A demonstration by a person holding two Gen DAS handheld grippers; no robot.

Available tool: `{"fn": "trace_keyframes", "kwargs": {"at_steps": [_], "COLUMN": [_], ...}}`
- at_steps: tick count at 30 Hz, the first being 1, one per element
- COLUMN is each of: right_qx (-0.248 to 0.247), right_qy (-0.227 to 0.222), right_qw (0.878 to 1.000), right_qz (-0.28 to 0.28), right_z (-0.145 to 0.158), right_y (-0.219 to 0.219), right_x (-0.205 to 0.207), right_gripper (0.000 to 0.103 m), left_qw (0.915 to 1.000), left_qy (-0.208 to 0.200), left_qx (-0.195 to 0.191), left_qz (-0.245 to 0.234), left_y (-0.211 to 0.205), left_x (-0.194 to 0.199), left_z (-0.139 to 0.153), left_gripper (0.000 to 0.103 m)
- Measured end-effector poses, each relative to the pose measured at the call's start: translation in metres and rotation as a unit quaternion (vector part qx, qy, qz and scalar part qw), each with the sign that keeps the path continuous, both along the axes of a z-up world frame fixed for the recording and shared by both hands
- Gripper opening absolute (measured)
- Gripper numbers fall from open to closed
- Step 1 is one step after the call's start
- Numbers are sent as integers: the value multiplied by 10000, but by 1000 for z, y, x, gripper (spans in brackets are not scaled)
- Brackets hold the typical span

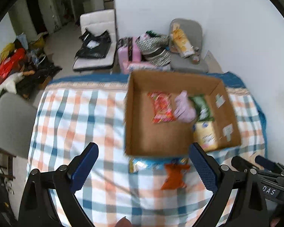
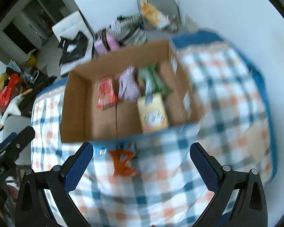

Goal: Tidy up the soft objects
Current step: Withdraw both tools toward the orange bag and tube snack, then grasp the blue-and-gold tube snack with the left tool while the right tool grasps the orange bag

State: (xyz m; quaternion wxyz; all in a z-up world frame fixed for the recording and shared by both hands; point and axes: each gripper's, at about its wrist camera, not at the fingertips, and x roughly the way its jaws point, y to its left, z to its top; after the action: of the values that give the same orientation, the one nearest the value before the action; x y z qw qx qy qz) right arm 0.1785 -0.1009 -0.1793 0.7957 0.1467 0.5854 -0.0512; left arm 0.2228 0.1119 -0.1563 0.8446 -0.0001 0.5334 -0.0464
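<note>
An open cardboard box point(image 1: 153, 138) point(image 2: 102, 121) stands on a plaid bedspread point(image 1: 75, 117) point(image 2: 227, 98). Inside lie a red packet point(image 1: 161, 106) point(image 2: 105, 92), a lilac soft item point(image 1: 184, 107) point(image 2: 128, 87), a green packet point(image 1: 201, 104) point(image 2: 151, 81) and a yellow pack point(image 1: 206, 134) point(image 2: 153, 111). In front of the box lie an orange packet point(image 1: 175, 176) point(image 2: 123, 162) and a blue packet point(image 1: 147, 163) point(image 2: 102, 150). My left gripper point(image 1: 143, 162) is open and empty above the bed, just before the box. My right gripper point(image 2: 142, 160) is open and empty over the orange packet.
Beyond the bed stand a white chair point(image 1: 97, 39) with a black bag, a pink suitcase point(image 1: 127, 54), striped bags and a grey chair point(image 1: 189, 43). Clutter lies on the floor at left point(image 1: 11, 66). A white wall is at right.
</note>
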Motion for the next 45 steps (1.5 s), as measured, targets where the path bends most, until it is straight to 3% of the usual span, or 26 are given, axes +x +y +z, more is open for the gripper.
{"fn": "trace_keyframes", "kwargs": {"at_steps": [5, 11, 14, 19, 20, 22, 23, 26, 30, 35, 37, 40, 42, 45], "right_qx": [450, 652, 691, 724, 708, 690, 708, 704, 435, 227, 323, 567, 597, 634], "right_qy": [740, 1174, 1315, 1527, 1564, 1534, 1507, 1486, 1431, 1469, 1549, 1377, 1228, 1088], "right_qw": [9961, 9901, 9877, 9842, 9838, 9846, 9850, 9858, 9887, 9877, 9855, 9854, 9867, 9878], "right_qz": [161, 397, 491, 534, 517, 483, 450, 331, 41, -480, -616, -832, -884, -913], "right_z": [-72, -145, -171, -210, -215, -218, -217, -208, -189, -187, -194, -194, -190, -185], "right_y": [25, 56, 69, 80, 80, 77, 74, 56, 15, -40, -53, -63, -67, -65], "right_x": [-19, -16, -9, 4, 5, 2, 0, -10, -28, -44, -45, -49, -52, -53], "right_gripper": [103, 103, 100, 74, 65, 57, 48, 32, 32, 32, 33, 38, 48, 48], "left_qw": [9972, 9892, 9873, 9831, 9821, 9819, 9825, 9819, 9772, 9734, 9658, 9433, 9304, 9077], "left_qy": [658, 1242, 1411, 1638, 1680, 1704, 1699, 1828, 2110, 2253, 2433, 2569, 2496, 2426], "left_qx": [167, 376, 492, 787, 842, 823, 766, 484, -29, -243, -710, -1705, -2145, -2642], "left_qz": [321, 685, 544, 206, 154, 87, 62, 109, 229, 327, 547, 1228, 1614, 2177], "left_y": [28, 57, 59, 55, 53, 51, 49, 44, 33, 17, 13, 14, 13, 8], "left_x": [-19, -33, -34, -30, -29, -27, -27, -27, -34, -39, -37, -29, -26, -21], "left_z": [-56, -120, -138, -165, -170, -173, -174, -178, -190, -197, -200, -208, -213, -228], "left_gripper": [98, 98, 98, 98, 98, 98, 98, 98, 98, 98, 98, 98, 98, 98]}}
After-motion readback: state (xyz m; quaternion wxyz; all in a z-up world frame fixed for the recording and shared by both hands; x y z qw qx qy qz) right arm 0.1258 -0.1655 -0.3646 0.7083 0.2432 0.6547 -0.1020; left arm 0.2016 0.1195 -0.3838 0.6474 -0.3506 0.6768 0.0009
